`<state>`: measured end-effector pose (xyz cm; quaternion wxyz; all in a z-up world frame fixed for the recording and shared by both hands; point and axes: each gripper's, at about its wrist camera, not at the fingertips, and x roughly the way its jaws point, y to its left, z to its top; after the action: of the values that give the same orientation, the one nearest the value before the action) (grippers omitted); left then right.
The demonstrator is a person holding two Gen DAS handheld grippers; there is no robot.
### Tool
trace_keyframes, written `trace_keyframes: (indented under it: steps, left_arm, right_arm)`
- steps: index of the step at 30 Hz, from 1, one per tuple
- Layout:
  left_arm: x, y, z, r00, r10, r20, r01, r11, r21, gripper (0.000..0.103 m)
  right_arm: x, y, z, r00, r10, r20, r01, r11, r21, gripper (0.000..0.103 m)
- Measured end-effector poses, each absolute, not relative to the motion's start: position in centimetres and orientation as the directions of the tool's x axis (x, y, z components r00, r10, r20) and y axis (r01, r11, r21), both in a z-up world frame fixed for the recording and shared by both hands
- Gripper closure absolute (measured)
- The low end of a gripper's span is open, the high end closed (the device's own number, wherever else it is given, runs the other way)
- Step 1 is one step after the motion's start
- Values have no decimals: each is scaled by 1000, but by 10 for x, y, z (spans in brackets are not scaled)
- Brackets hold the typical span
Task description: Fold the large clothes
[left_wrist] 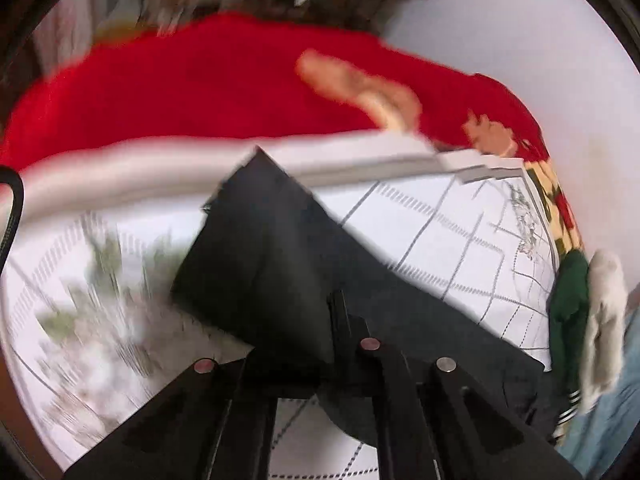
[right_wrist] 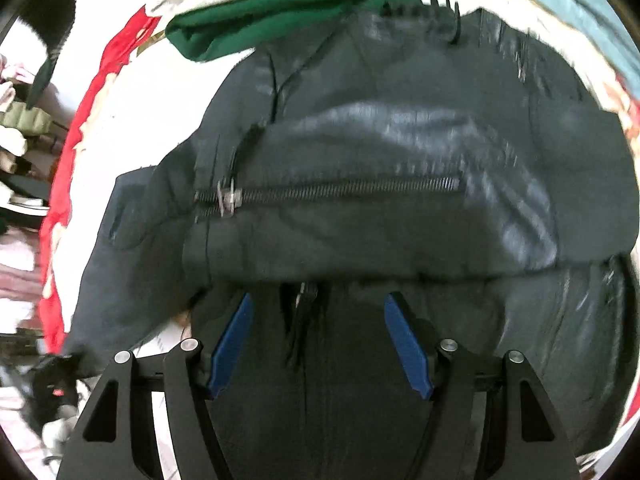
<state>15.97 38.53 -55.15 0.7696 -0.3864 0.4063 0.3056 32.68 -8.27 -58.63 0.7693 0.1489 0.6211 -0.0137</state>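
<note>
The black jacket lies spread on the bed, its shiny front and closed pocket zipper straight ahead of the right tool, whose blue pads stand wide apart over the cloth, gripping nothing. One corner of it is pinched shut in the left tool and lifted over the checked sheet, I'd guess to fold it across. Beyond lie a red blanket and a green garment.
</note>
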Motion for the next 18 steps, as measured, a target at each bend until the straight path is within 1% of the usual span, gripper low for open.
trace_keyframes:
  steps: [3, 5, 7, 8, 9, 11, 14, 16, 18]
  left_arm:
    - [166, 384, -506, 529, 220, -820, -739, 594, -317, 101]
    - [170, 375, -476, 561, 241, -792, -705, 640, -305, 102]
    - [189, 361, -454, 582, 267, -768, -670, 693, -266, 102]
    - [197, 350, -439, 597, 280, -751, -642, 729, -238, 102]
    - [202, 342, -429, 614, 285, -736, -615, 757, -220, 102]
    - [214, 320, -409, 640, 290, -711, -565, 805, -181, 102]
    - [230, 278, -382, 691, 246, -680, -469, 868, -162, 102]
    - [245, 236, -368, 727, 180, -662, -378, 910, -168, 102]
    - [261, 195, -365, 744, 110, -659, -296, 938, -178, 102]
  right_arm:
    - [340, -82, -580, 239, 134, -962, 212, 959, 187, 33]
    - [349, -80, -576, 245, 73, -967, 207, 970, 126, 33]
    - [357, -78, -575, 232, 10, -973, 198, 979, 57, 32]
    - [360, -79, -576, 223, -16, -975, 197, 980, 29, 23]
    - [363, -80, -577, 214, -38, -976, 193, 981, 4, 12]
    - [368, -84, -581, 195, -79, -978, 185, 982, -42, 10]
    - [368, -113, -579, 186, -36, -982, 244, 970, 11, 10]
    - [363, -140, -573, 198, 1, -980, 304, 950, 63, 10]
    - [355, -166, -568, 213, 27, -977, 348, 932, 102, 10]
